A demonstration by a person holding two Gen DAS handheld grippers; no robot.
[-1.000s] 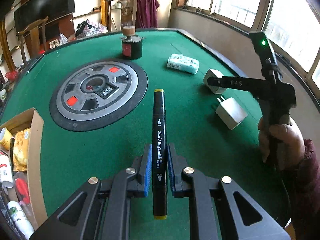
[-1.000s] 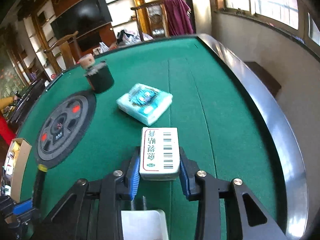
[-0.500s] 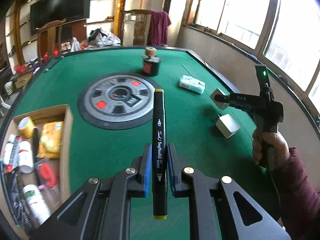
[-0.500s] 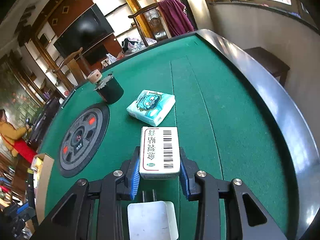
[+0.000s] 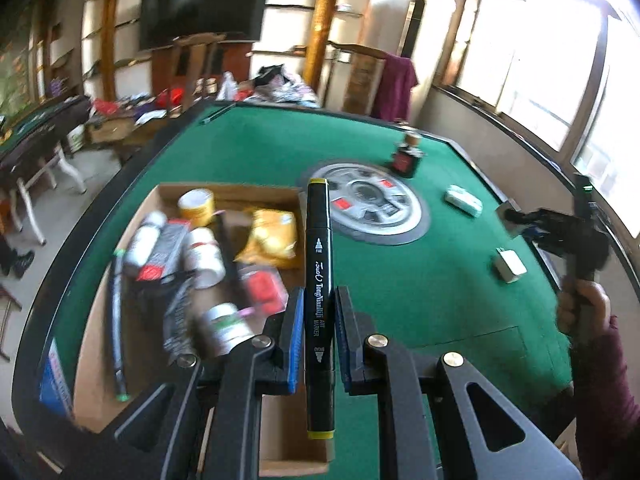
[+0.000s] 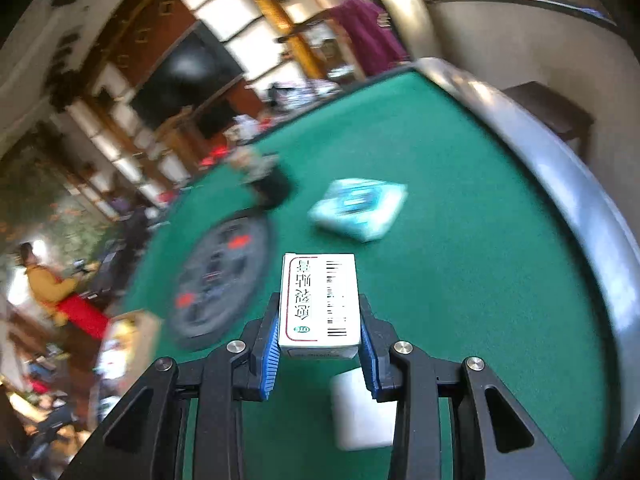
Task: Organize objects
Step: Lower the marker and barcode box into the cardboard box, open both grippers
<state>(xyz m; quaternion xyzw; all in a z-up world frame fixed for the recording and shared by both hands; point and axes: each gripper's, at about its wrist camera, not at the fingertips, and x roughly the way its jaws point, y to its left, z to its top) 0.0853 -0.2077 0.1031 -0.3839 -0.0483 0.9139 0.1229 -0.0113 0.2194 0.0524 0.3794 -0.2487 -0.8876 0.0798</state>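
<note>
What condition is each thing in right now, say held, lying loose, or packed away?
Left tongs: shut on the black marker.
Black marker: capped, held above the box.
Right tongs: shut on the medicine box.
Medicine box: closed, held.
Cardboard box: open, holding items.
Tissue pack: sealed, lying on felt.

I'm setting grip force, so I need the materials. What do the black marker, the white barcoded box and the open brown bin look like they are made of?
Black marker: probably hard plastic, with a slight sheen, printed lettering and yellow end caps.
White barcoded box: seems thin printed cardboard, with sharp folded edges and a smooth, faintly glossy face.
Brown bin: likely corrugated cardboard, with matte tan walls and raw cut edges.
</note>
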